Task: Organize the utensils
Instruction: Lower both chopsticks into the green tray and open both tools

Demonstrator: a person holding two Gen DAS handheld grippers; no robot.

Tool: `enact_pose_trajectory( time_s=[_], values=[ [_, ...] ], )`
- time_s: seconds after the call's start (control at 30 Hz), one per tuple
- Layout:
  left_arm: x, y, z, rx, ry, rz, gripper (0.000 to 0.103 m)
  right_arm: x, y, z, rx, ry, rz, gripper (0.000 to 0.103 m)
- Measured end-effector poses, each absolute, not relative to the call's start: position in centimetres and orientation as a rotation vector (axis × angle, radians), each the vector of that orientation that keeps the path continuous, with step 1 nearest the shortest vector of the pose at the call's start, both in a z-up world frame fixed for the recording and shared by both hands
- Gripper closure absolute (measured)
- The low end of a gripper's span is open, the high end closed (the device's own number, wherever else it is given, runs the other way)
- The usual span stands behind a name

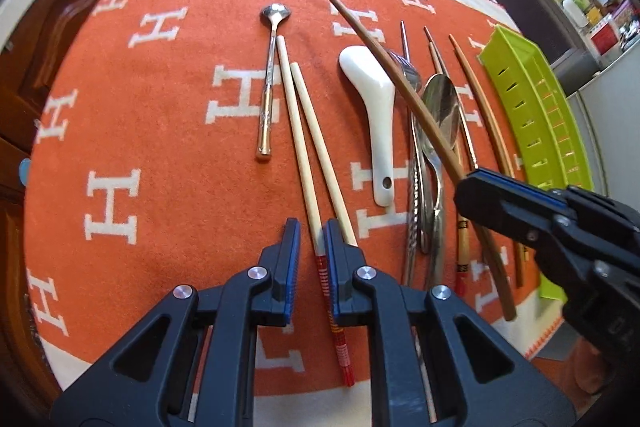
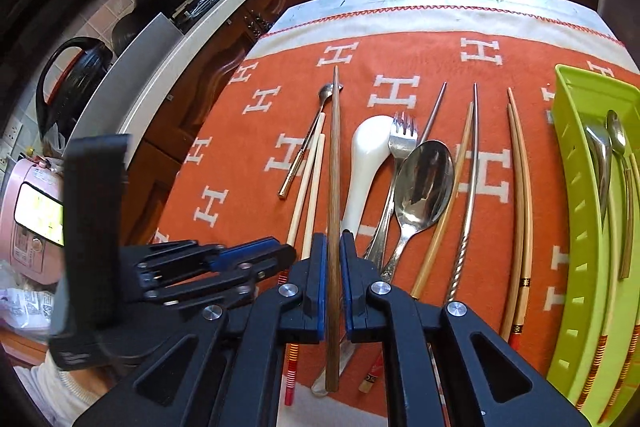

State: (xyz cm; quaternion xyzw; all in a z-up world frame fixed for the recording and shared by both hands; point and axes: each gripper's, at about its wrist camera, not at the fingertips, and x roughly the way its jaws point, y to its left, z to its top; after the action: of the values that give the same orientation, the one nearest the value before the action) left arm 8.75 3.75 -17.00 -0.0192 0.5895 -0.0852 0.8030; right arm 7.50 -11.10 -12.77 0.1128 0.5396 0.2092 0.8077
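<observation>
The right gripper [image 2: 333,263] has its fingers clamped on a brown chopstick [image 2: 335,155], lifted left of the green tray [image 2: 576,187]. The left gripper [image 1: 311,239], fingers apart, straddles a pale chopstick [image 1: 298,131]. Keep the brown one parallel to the tray's length before lowering it in.

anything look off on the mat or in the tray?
One oddity: the brown chopstick is off the mat, clamped in the right gripper and slanting over the white ceramic spoon and big metal spoon. Fork and big spoon overlap. No spills or damage visible.
</observation>
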Motion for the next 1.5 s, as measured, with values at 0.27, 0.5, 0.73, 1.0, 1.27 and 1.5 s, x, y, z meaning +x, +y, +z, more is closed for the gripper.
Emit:
enact_pose_trajectory(
  time_s=[0.27,0.5,0.73,1.0,1.27,1.5],
  values=[
    [8.1,3.4,-15.8,-0.025,1.218,-0.136,0.1,6.7,-12.9,-11.5,0.283,1.103,0.437,0.097],
    [6.6,1.0,-8.7,-0.05,1.12,-0.23,0.1,4.5,-17.6,-9.0,0.328,1.033,0.383,0.097],
    [7.4,-8.0,-5.0,-0.029,1.088,-0.399,0.1,1.1,-25.7,-7.0,0.355,0.986,0.244,0.097],
    [8.8,-18.0,-8.0,-0.071,1.243,-0.459,0.1,-1.2,-34.1,-8.3,0.349,1.037,0.093,0.097],
    [8.6,-21.7,-11.0,-0.096,1.335,-0.434,0.1,-0.5,-37.6,-11.3,0.367,1.116,0.048,0.095],
    [8.0,-21.3,-11.5,-0.037,1.314,-0.428,0.078,-0.5,-37.6,-10.6,0.391,1.061,0.027,0.082]
  ],
)
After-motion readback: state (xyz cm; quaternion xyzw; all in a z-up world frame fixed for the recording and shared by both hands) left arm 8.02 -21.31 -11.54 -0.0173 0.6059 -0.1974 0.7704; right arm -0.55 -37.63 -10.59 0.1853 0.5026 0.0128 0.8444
